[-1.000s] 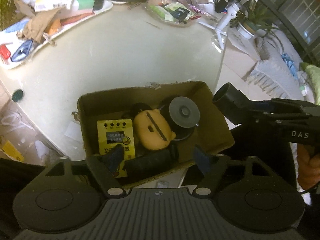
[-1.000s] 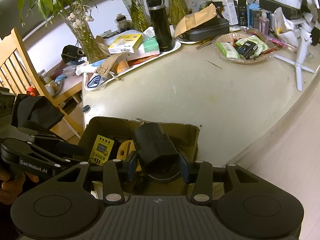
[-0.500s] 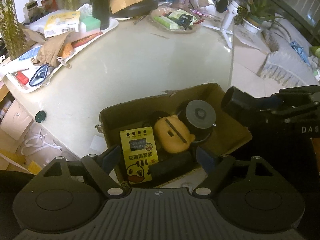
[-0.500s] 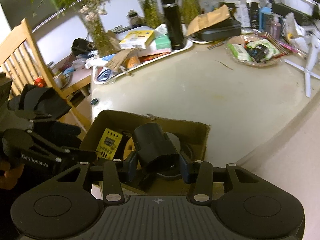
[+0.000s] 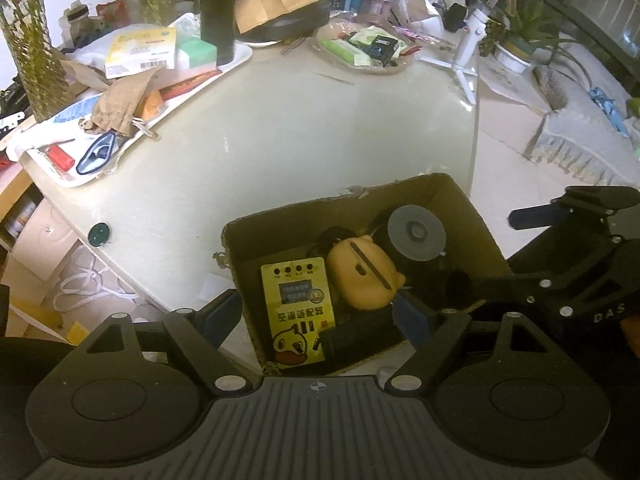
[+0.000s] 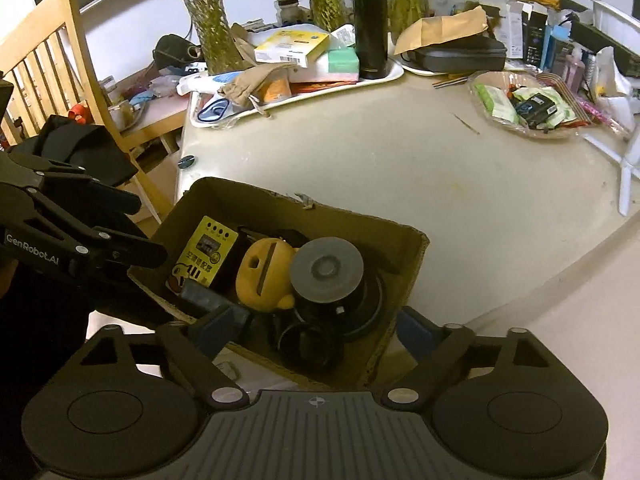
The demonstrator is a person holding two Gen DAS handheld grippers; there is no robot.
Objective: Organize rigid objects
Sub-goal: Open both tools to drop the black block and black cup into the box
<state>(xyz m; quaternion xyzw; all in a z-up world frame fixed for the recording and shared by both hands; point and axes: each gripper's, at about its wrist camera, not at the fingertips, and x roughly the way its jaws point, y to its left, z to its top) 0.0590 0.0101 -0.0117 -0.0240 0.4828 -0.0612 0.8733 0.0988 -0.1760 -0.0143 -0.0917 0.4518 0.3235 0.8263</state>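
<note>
The left hand-held gripper (image 5: 318, 318) is hovering over the near end of the box (image 5: 280, 216), its jaws standing wide and gripping nothing. Between its fingertips (image 5: 220, 314) are lying the yellow card (image 5: 298, 312) and a dark block (image 5: 356, 340). At about 12 o'clock from that gripper the yellow toy (image 5: 362, 276) is sitting mid-box, and at 1 o'clock the grey disc (image 5: 416, 232) is resting on a black round body.

The box is sitting at the near edge of the surface (image 5: 280, 120), with the tray (image 5: 240, 56) at 11 o'clock and the flask (image 5: 216, 4) standing on it.

The right hand-held gripper (image 6: 320, 326) is hanging over the box's (image 6: 412, 264) near right corner, its jaws opening, with nothing pressed between the pads. A black cylinder (image 6: 308, 340) is lying in the box right between its fingertips (image 6: 218, 326), apart from both. The disc (image 6: 326, 270) is sitting at 12 o'clock from it, the toy (image 6: 264, 274) at 11 o'clock, the card (image 6: 202, 254) at 10 o'clock.
</note>
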